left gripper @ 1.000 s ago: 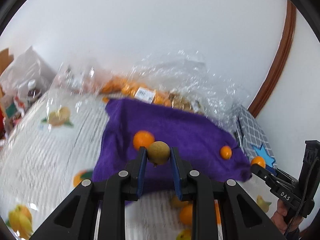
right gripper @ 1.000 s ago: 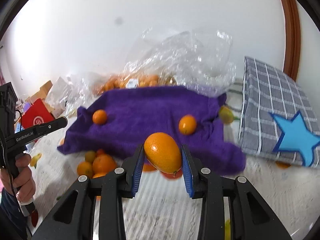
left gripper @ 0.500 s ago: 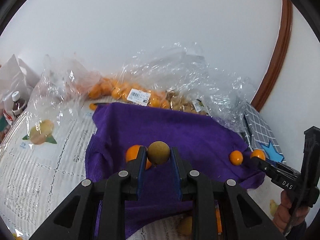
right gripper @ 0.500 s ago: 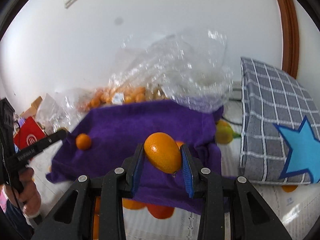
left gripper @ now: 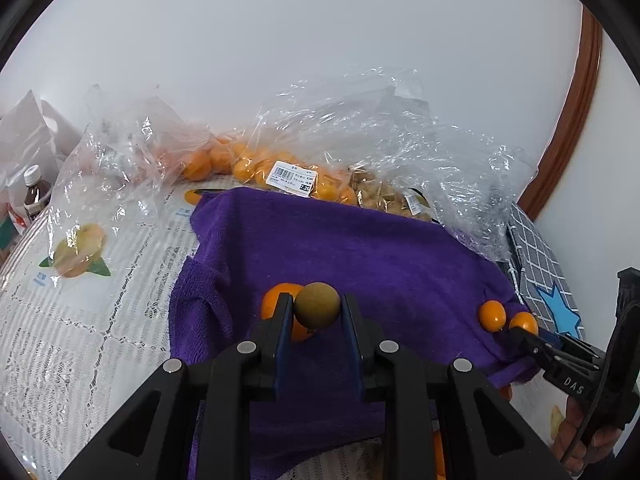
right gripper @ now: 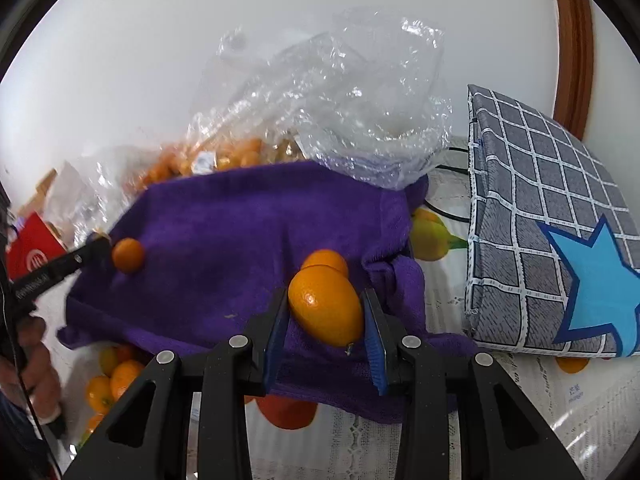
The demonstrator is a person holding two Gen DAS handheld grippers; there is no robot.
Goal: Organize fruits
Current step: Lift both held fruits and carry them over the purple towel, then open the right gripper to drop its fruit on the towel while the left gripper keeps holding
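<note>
1. The left tongs [left gripper: 316, 320] are closed narrowly on a small round brownish-green fruit [left gripper: 317, 305], pinched between the two blue pads at the very tips.
2. That fruit hangs over the purple towel [left gripper: 360, 256], just in front of an orange fruit [left gripper: 276, 300] that lies on the towel's left part, half hidden behind the left finger.
3. The right tongs [right gripper: 326, 320] are clamped on an oval orange kumquat [right gripper: 326, 304], which fills the gap between the pads and sits tilted, its stem end low toward the right pad.
4. This kumquat is over the towel's right part, directly in front of a second kumquat [right gripper: 326, 258] resting on the towel; whether the two touch I cannot tell.
5. Both tongs point downward at the towel from its near edge.
6. In the left wrist view the right tongs reach in from the right of the towel, gripped by a hand [left gripper: 588, 436] at the lower right; in the right wrist view the left tongs come in over the towel's left edge.
7. Behind the towel, against the wall, lie clear plastic bags [left gripper: 360, 136] with more oranges inside.
8. Right of the towel stands a grey checked bag with a blue star [right gripper: 560, 220].
9. More loose oranges [right gripper: 116, 376] lie on the counter by the towel's near left corner.
</note>
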